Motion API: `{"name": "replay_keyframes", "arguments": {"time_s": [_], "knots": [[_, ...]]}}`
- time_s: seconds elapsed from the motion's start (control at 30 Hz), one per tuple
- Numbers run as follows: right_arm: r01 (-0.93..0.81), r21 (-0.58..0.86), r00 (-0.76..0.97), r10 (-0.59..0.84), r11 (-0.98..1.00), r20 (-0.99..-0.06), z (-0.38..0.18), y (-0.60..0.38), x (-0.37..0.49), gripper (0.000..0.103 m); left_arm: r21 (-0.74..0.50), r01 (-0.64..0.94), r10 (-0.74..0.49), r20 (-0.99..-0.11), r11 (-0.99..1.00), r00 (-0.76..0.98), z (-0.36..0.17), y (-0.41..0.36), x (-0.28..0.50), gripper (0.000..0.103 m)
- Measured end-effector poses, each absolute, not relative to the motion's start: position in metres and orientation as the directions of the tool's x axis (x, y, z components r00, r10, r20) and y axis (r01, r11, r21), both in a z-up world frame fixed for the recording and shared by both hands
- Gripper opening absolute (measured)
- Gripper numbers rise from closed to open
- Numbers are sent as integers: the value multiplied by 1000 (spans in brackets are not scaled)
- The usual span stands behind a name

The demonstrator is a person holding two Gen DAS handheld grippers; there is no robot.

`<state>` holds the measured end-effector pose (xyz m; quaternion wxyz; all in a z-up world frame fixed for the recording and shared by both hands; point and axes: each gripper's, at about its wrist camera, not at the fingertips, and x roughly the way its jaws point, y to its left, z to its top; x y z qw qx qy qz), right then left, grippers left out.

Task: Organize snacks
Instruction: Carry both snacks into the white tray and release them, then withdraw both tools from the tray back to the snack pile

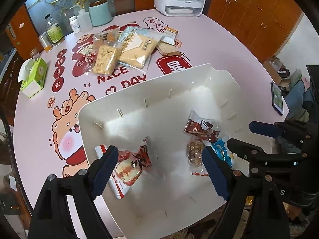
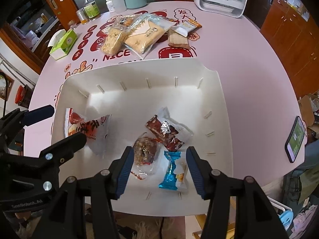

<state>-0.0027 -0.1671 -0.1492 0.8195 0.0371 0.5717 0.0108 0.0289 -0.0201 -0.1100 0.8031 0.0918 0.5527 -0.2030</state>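
Holding nothing: left gripper [image 1: 159, 171] and right gripper [image 2: 158, 171], both jaws spread wide above white plastic bin [image 2: 223, 103] | bin contents: red-and-white rice-cracker bag [image 2: 87, 129], dark red wrapped bar [image 2: 165, 133], clear-wrapped brown nut cake [image 2: 145, 149], blue-and-white candy packet [image 2: 175, 171] | unsorted snack packets [image 2: 137, 33] heaped beyond bin on pink printed table [image 2: 239, 45].

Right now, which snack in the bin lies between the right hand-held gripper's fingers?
In the white bin, look to its near right corner. The blue-and-white wrapped snack lies there, the only blue packet, beside a clear-wrapped brown nut cake.
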Motion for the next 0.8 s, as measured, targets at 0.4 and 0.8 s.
{"name": "replay_keyframes", "arguments": {"time_s": [0.4, 0.8], "knots": [[4, 110, 436, 97, 994, -895, -130, -163, -1, 55, -72, 391, -221, -909, 918, 352, -100, -8, 35, 85], [-44, 58, 562, 73, 997, -824, -96, -157, 20, 55, 6, 311, -140, -884, 951, 446, -78, 8, 52, 87]]}}
